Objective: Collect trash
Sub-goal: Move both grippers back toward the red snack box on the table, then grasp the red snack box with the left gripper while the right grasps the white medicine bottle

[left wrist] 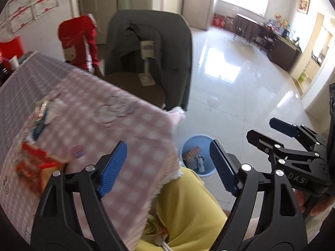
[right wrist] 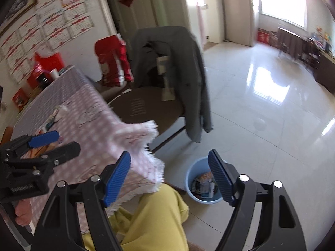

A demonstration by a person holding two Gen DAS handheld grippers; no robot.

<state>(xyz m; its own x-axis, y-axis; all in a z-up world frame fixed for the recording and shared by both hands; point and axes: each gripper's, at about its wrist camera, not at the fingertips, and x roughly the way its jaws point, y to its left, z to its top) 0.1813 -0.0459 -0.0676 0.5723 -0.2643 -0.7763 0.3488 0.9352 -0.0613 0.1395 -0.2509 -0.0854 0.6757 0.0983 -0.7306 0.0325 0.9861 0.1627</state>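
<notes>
My left gripper (left wrist: 168, 166) is open and empty, hanging over the corner of the pink checked table (left wrist: 117, 129) and the floor. Below it stands a blue bin (left wrist: 207, 172) holding several wrappers. On the table at the left lie a red-orange wrapper (left wrist: 31, 167), a small packet (left wrist: 40, 107) and a white tissue (left wrist: 53, 109). My right gripper (right wrist: 169, 177) is also open and empty, above the same bin (right wrist: 201, 199). Each gripper shows in the other's view: the right one (left wrist: 270, 132) to the right, the left one (right wrist: 56, 144) over the table (right wrist: 94, 121).
A person's yellow trouser leg (left wrist: 188, 209) sits between table and bin. A brown chair draped with a grey jacket (left wrist: 150, 52) stands behind the table corner, a red garment (left wrist: 77, 37) beyond it. Glossy tiled floor (left wrist: 240, 79) stretches to the right.
</notes>
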